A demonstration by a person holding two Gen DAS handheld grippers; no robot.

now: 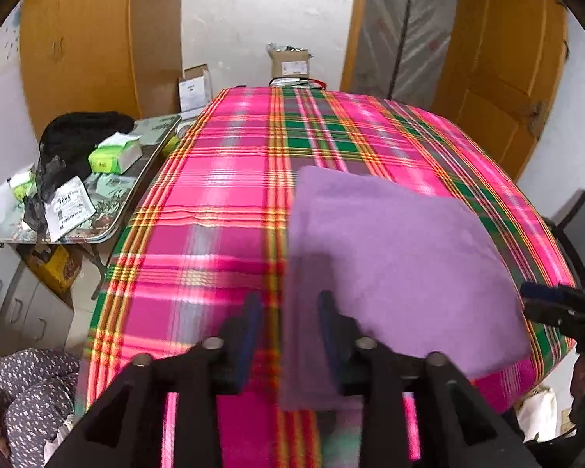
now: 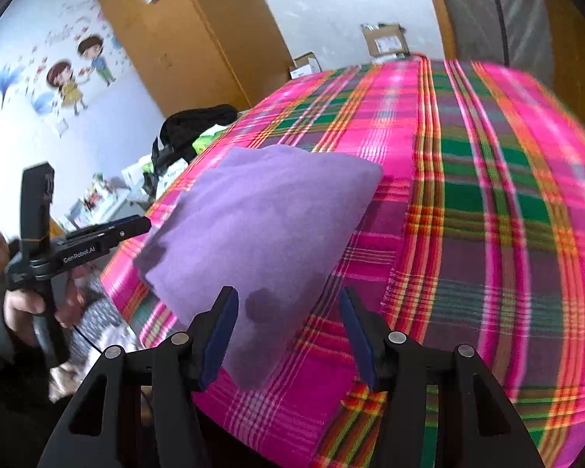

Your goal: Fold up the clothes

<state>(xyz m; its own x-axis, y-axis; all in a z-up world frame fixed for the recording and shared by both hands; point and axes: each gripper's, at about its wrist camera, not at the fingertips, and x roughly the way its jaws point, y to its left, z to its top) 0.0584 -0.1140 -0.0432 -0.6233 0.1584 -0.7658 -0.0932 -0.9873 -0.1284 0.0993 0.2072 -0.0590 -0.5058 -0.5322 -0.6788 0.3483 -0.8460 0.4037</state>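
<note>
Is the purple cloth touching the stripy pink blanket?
Touching. The right wrist view shows the purple cloth lying flat on the pink blanket.

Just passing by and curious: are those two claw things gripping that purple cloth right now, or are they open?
Left gripper: open, holding nothing; the purple cloth lies beside it.
Right gripper: open, holding nothing, over the cloth's near edge.

White walls, one with cartoon kids stickers (image 2: 78, 74). Orange-brown wooden wardrobe (image 1: 97, 39) back left, wooden door (image 1: 499, 62) right. Bed covered in pink-green plaid sheet (image 1: 222, 179). Cluttered side table (image 1: 109, 195) left of bed, grey drawers (image 1: 15, 304) beneath. Cardboard box (image 1: 288, 64) at far end.
</note>
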